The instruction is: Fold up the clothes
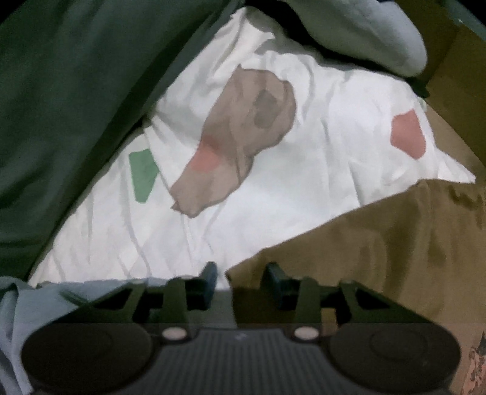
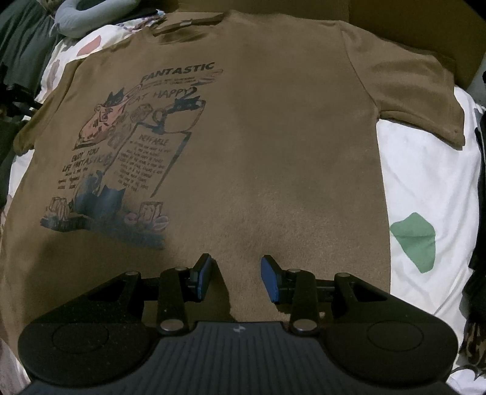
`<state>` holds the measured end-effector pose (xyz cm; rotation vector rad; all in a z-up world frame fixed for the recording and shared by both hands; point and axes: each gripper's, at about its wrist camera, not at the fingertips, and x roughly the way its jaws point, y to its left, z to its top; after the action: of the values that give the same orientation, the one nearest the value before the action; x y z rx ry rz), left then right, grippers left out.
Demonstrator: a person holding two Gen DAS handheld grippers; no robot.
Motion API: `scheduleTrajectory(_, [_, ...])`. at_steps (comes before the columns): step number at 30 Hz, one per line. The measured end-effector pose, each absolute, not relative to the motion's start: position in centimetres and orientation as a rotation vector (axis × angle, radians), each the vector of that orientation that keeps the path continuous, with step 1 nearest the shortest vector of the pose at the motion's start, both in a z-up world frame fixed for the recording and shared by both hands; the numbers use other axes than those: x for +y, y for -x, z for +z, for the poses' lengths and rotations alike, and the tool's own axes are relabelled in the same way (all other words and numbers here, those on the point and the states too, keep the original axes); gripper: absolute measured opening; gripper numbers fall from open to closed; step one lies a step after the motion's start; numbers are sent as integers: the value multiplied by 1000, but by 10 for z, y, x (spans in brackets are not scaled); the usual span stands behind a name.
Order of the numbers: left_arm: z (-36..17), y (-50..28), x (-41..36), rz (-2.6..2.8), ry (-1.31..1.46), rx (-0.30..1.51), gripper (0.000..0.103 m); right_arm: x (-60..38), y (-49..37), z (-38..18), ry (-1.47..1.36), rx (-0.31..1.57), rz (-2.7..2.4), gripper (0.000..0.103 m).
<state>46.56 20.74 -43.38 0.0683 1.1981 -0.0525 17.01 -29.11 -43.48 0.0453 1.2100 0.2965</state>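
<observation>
My right gripper (image 2: 235,278) hangs over the lower middle of the brown T-shirt (image 2: 273,167), fingers spread apart with only bare cloth showing between the blue pads (image 2: 204,278) — released, holding nothing. The T-shirt lies flat, face up, on the white sheet (image 2: 425,170); its cat print (image 2: 127,158) sits left of my gripper and beyond it, the collar (image 2: 188,22) at the far end, one sleeve (image 2: 425,100) stretched out to the right. A green patch (image 2: 414,240) on the sheet lies just right of the shirt's side edge.

My left gripper (image 1: 241,281) is low at the T-shirt's edge (image 1: 379,243), where brown cloth meets the sheet (image 1: 273,197). The fingers have a narrow gap — I cannot tell whether they pinch the cloth. Beyond the shirt's edge the sheet carries a tan patch (image 1: 243,136), with dark green cloth (image 1: 76,91) to the left and a pale blue bundle (image 1: 364,30) farthest away.
</observation>
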Motion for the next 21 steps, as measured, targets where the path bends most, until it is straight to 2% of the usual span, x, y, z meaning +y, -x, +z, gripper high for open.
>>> scheduleTrajectory(1, [-432,-465,206,-62,-80,1194,16,-291,-171,-434,-47,1209,296,42])
scheduleTrajectory(3, [-426,-464,202,-94,-102,1189,7,-292,-172,-434,-50,1206,295,43])
scheduleTrajectory(11, [-401,-479,208,-42,-169,1145,6,-299,-169,-435,-96,1207,281,42])
scheduleTrajectory(21, [-428,-487,204,-11,-186,1145,8,-303,-168,-437,-110,1215,281,42])
